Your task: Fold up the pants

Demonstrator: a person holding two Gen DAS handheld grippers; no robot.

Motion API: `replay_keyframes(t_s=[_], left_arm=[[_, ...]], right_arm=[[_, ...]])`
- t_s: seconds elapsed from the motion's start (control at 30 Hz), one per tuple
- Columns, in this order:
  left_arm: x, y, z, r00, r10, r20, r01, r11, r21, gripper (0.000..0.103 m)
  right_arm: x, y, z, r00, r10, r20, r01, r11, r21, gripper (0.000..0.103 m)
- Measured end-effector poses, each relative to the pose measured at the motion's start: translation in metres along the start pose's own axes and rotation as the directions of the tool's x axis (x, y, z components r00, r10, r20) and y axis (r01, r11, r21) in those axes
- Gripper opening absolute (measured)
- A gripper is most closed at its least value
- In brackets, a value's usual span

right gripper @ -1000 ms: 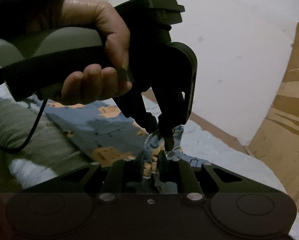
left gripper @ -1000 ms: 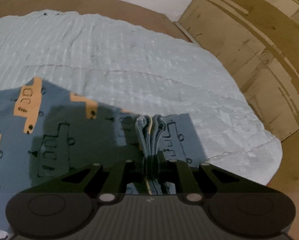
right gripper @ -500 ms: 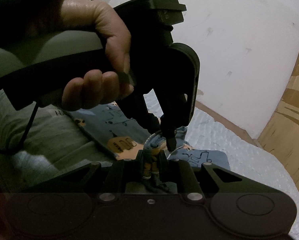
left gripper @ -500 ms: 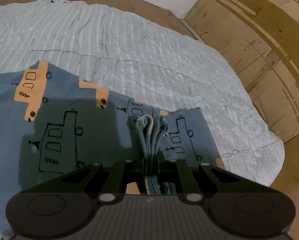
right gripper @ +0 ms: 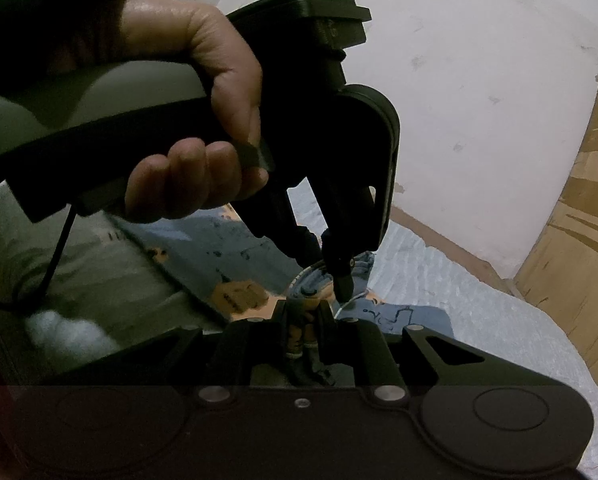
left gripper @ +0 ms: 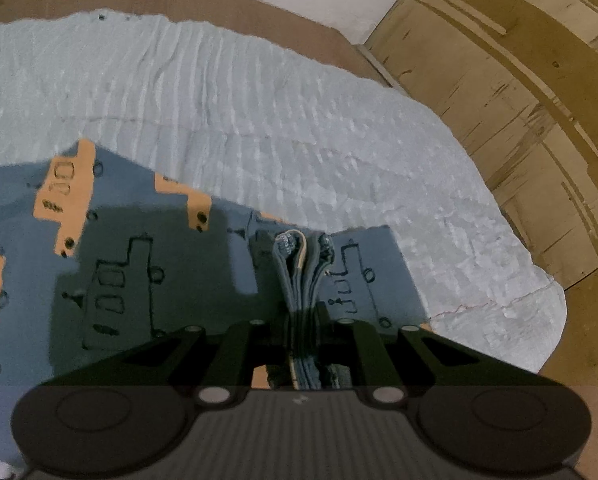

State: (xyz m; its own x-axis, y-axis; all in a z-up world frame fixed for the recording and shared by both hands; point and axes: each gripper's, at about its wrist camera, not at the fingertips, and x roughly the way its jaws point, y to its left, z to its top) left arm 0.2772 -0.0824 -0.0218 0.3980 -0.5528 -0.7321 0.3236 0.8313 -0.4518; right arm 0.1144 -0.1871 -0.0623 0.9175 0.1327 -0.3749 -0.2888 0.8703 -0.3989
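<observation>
Left wrist view: left tool clenched on bunched pants edge, right tool likewise; both steady. Pants slid nearer mat right corner, lying flatter; fold nearly laid.

The right gripper pinches a bunched edge of the blue pants between its nearly closed fingers. Just beyond those fingertips, the left gripper bites the same gathered fabric from above, a hand wrapped round its handle. The pants trail off to the fingers' left over a pale padded sheet.
</observation>
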Motion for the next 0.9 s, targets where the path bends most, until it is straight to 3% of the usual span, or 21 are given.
replay_keyframes(t_s=[0.17, 0.4, 0.63, 0.9], left_arm=[[-0.023, -0.006, 0.01, 0.999, 0.029, 0.039, -0.03, 0.999, 0.03, 0.011], [-0.06, -0.003, 0.021, 0.986, 0.153, 0.071, -0.162, 0.976, 0.144, 0.011], [-0.076, 0.038, 0.02, 0.978, 0.2, 0.061, -0.205, 0.974, 0.097, 0.011], [-0.069, 0.077, 0.012, 0.98, 0.196, 0.032, -0.198, 0.979, 0.053, 0.011]], right_arm=[[-0.004, 0.0, 0.015, 0.999, 0.004, 0.039, -0.005, 1.0, 0.024, 0.014], [-0.003, 0.009, 0.043, 0.992, 0.058, 0.111, -0.064, 0.997, 0.05, 0.014], [0.011, 0.034, 0.061, 0.979, 0.146, 0.139, -0.152, 0.988, 0.03, 0.014], [0.035, 0.064, 0.066, 0.97, 0.222, 0.096, -0.222, 0.975, -0.012, 0.014]])
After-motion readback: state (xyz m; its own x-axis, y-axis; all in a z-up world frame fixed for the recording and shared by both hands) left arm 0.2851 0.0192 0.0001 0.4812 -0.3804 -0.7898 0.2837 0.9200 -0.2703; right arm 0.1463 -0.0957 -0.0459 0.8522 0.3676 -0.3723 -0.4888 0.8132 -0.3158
